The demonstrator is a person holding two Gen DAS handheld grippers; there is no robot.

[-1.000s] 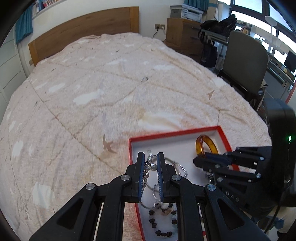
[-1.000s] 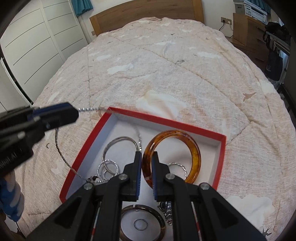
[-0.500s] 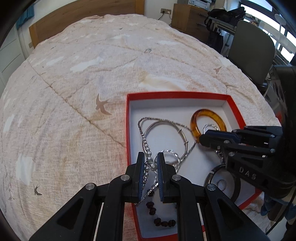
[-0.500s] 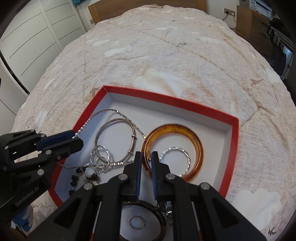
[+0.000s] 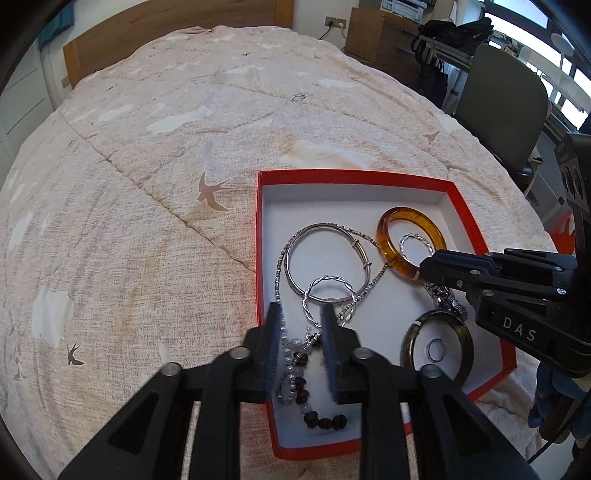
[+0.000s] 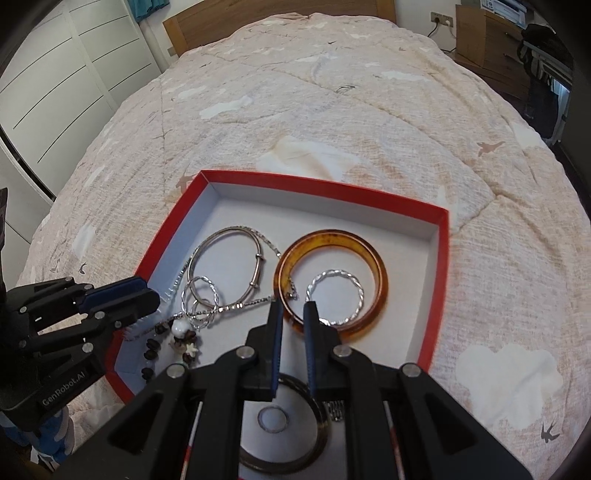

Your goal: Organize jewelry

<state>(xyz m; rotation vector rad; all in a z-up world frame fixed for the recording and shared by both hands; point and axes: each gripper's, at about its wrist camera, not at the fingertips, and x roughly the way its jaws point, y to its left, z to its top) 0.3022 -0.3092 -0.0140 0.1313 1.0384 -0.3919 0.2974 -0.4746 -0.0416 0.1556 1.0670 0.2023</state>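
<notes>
A red box (image 5: 354, 176) (image 6: 325, 184) with a white inside lies on the bed. It holds a silver chain necklace (image 5: 280, 266) (image 6: 236, 305), a silver bangle (image 5: 325, 258) (image 6: 225, 262), an amber bangle (image 5: 410, 242) (image 6: 332, 277), twisted silver rings (image 6: 334, 297), a dark bead bracelet (image 5: 321, 421) and a dark round bangle (image 5: 437, 347). My left gripper (image 5: 301, 314) is open over the box's left side, the necklace's end lying between its fingers. My right gripper (image 6: 293, 308) has its fingers a narrow gap apart, empty, above the amber bangle's near edge.
The beige quilt (image 5: 166, 184) with bird prints spreads around the box. A grey office chair (image 5: 502, 96) and wooden drawers (image 5: 384, 33) stand to the right of the bed. White wardrobe doors (image 6: 66, 74) are on the left.
My left gripper lowered the silver necklace into the box and opened, letting it go. The right gripper stayed over the amber bangle.
</notes>
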